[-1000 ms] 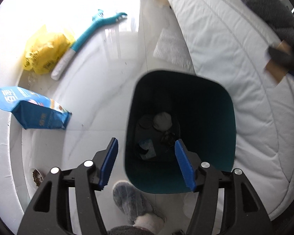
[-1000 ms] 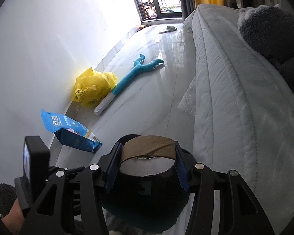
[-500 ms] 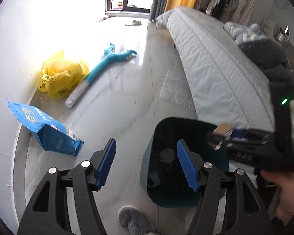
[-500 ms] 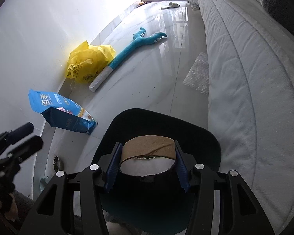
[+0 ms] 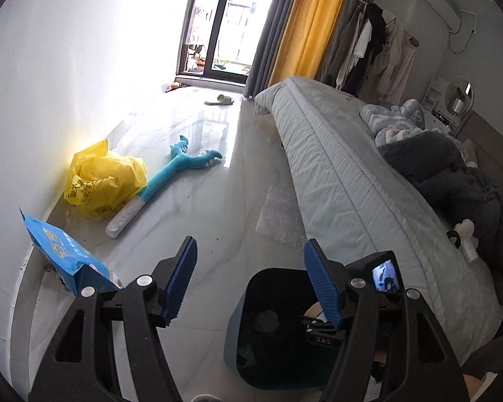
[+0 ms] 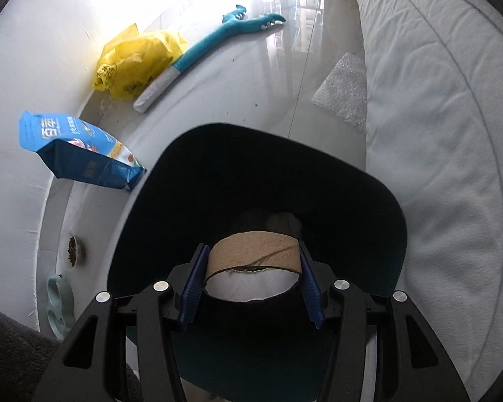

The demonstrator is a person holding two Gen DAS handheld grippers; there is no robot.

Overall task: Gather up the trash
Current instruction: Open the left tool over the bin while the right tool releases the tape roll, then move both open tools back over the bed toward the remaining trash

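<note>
My right gripper (image 6: 251, 286) is shut on a brown cardboard tape roll (image 6: 253, 251) and hangs over the mouth of the dark teal trash bin (image 6: 379, 251). Some crumpled trash lies deep in the bin (image 5: 233, 345). In the left wrist view the right gripper shows only as a black body above that bin, its tips hidden. My left gripper (image 5: 249, 278) hangs over the floor with its jaws opening and nothing between them. A yellow plastic bag (image 5: 105, 184) and a blue pouch (image 5: 63, 254) lie by the wall, and a bubble wrap sheet (image 5: 281, 217) lies beside the bed.
A teal toy stick (image 5: 171, 181) lies on the glossy floor. The grey bed (image 5: 369, 194) runs along the right. A pet food bowl (image 6: 72, 246) and a green dish (image 6: 58, 305) sit by the wall. A slipper (image 5: 219, 100) lies near the balcony door.
My left gripper rose and tilted up from above the bin to look along the room, its jaws a little wider. My right gripper came down over the bin's mouth with the roll.
</note>
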